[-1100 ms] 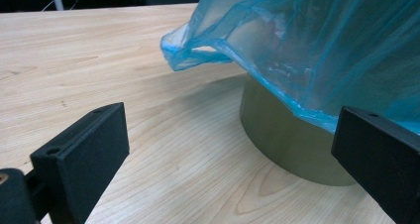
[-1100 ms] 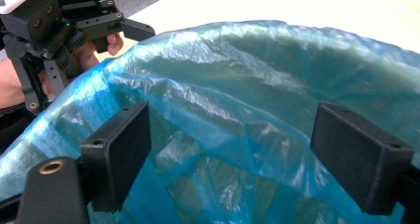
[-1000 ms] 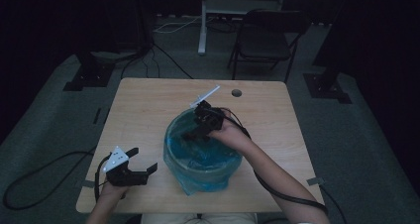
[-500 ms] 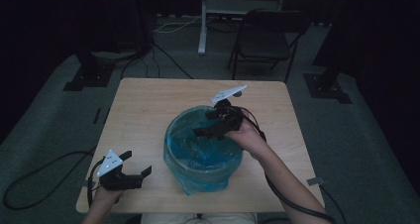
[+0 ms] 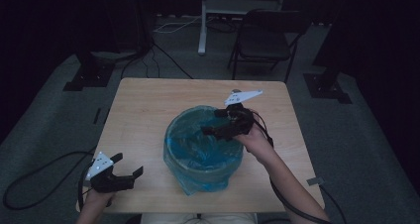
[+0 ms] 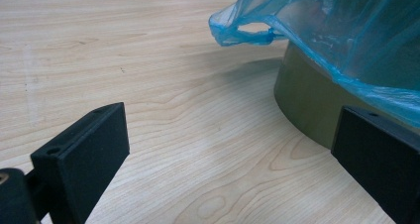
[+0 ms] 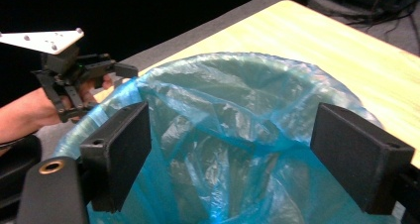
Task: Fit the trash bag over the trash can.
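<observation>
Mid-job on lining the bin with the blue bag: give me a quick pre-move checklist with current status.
1. Right hand-held gripper open, over the bin's far right rim: ok.
2. Left hand-held gripper open, holding nothing, low beside the bin: ok.
3. Blue bag draped over the rim on the near side: ok.
4. Bag seated evenly all round: not ok; a loose fold sticks out.
5. Bag bottom reaches the bin floor: cannot tell.
</observation>
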### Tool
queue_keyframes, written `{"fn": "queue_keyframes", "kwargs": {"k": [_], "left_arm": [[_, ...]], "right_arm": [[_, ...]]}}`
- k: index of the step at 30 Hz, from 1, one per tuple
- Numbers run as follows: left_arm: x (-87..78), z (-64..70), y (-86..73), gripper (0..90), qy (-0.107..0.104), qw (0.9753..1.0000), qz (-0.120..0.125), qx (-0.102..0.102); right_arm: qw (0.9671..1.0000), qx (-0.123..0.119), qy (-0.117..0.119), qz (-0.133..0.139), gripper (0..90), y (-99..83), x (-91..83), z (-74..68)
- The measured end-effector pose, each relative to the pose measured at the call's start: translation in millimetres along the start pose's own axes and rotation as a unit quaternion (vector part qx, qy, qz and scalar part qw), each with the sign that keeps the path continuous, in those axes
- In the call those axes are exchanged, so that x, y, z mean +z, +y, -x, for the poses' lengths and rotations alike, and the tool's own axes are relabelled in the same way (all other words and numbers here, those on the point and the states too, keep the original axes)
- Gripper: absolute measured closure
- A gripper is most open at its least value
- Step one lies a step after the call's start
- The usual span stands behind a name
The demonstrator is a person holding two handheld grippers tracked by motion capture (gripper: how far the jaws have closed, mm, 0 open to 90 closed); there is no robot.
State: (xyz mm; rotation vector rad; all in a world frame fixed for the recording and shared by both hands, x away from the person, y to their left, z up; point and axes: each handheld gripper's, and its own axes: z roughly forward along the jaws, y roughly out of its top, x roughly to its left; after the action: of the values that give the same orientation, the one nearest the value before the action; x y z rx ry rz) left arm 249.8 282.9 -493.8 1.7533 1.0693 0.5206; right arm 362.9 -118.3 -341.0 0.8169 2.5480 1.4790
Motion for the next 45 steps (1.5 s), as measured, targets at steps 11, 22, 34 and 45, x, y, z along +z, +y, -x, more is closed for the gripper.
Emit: {"fn": "queue_keyframes", "kwargs": {"k": [11, 22, 34, 45], "left_arm": [[-3.4, 3.7, 2.6, 2.0, 0.014, 0.9997, 0.019, 0.005], [1.6, -2.2, -9.4, 2.0, 0.021, 0.9997, -0.009, 0.011], [2.1, -9.8, -20.7, 2.0, 0.038, 0.999, -0.02, 0.008], [3.0, -15.2, -29.0, 2.0, 0.061, 0.9975, -0.032, 0.014]], "right_arm": [[0.9941, -0.008, -0.068, 0.084, 15.5, -26.6, -23.1, 4.2], [0.9807, 0.062, -0.119, 0.142, 15.5, -61.3, -49.9, 35.0], [0.9679, 0.111, -0.187, 0.126, 15.5, -114.8, -58.4, 63.4], [0.9657, 0.15, -0.192, 0.091, 15.5, -167.4, -49.4, 72.0]]}}
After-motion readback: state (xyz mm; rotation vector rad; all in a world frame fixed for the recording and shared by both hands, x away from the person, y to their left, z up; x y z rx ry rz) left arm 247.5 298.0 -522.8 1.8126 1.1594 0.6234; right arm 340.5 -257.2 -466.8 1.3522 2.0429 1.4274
